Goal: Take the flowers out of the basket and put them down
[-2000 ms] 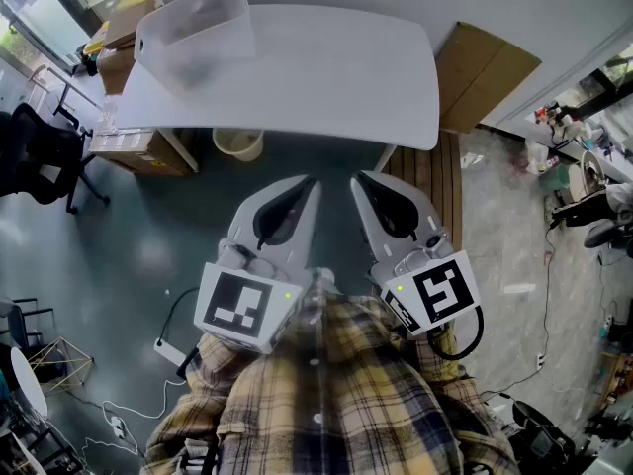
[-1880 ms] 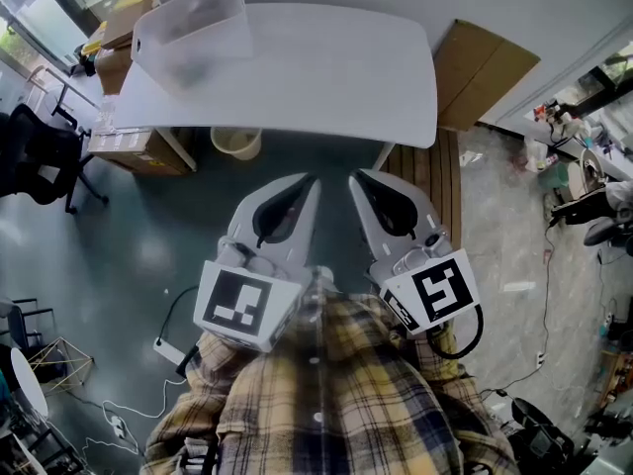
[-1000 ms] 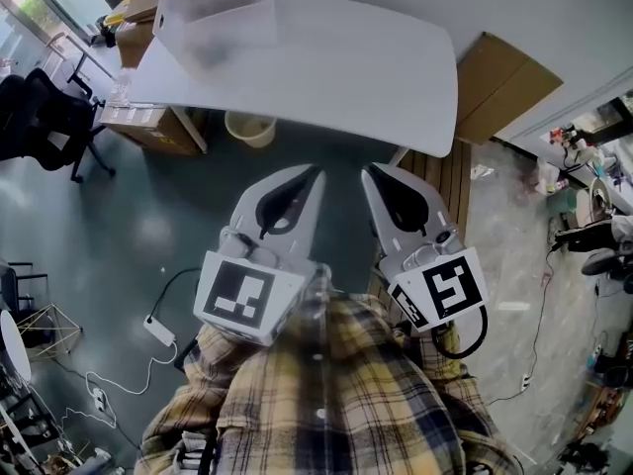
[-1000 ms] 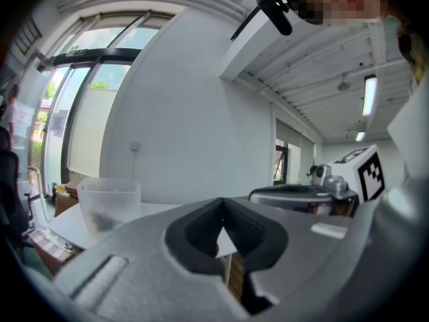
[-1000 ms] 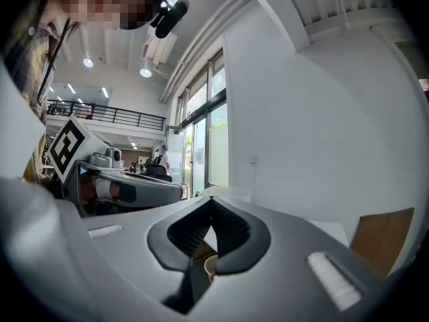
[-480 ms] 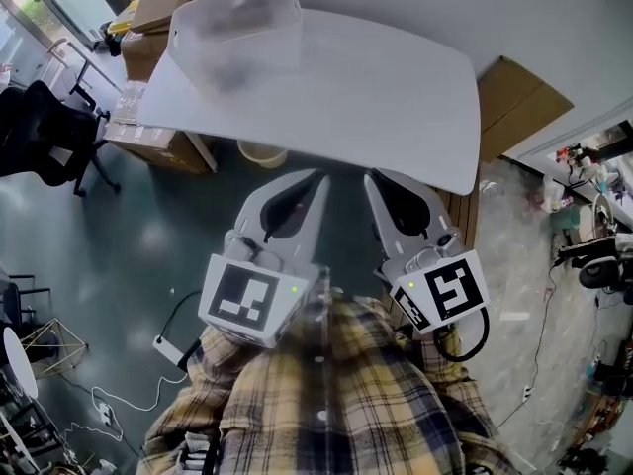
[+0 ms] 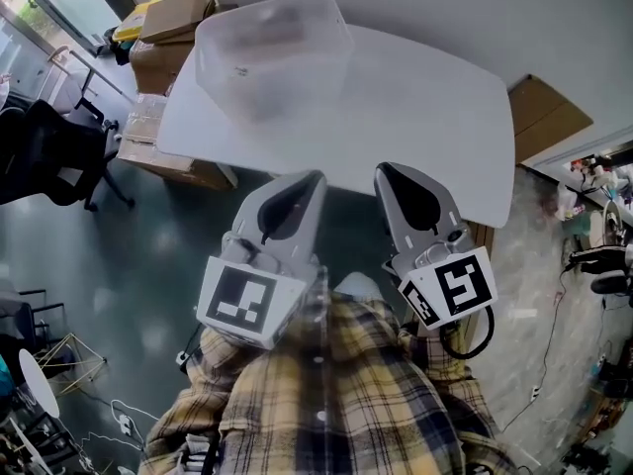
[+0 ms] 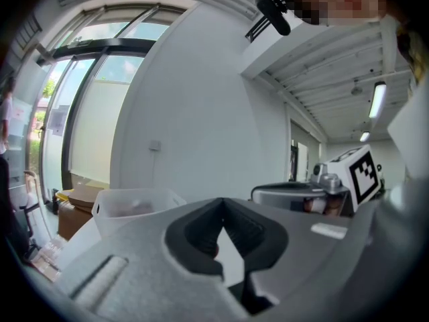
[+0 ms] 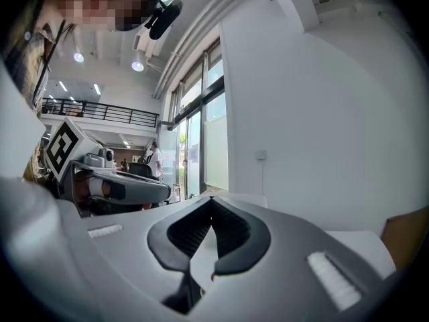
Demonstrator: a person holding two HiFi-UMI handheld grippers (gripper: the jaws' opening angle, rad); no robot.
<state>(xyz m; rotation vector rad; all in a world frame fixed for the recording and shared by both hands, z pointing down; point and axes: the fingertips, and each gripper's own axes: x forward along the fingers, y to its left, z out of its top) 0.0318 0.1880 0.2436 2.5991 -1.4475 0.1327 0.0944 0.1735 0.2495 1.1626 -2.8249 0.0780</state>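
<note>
A translucent plastic basket (image 7: 272, 57) stands on the far left part of a white table (image 7: 435, 117); something dark and blurred lies inside it, and I cannot make out flowers. The basket (image 8: 134, 208) also shows in the left gripper view, ahead and to the left. My left gripper (image 7: 318, 176) and right gripper (image 7: 381, 168) are held side by side in front of the plaid shirt, short of the table's near edge. Both are shut with nothing between the jaws. The left gripper (image 8: 223, 200) and right gripper (image 9: 211, 198) show their tips meeting.
Cardboard boxes (image 7: 168, 23) are stacked left of the table, and a black office chair (image 7: 49, 151) stands further left. A flat cardboard sheet (image 7: 554, 117) leans at the right wall. Cables lie on the dark floor (image 7: 119, 265).
The table and basket have drawn nearer and shifted right in the head view. Both grippers keep the same pose before the chest, jaws still shut.
</note>
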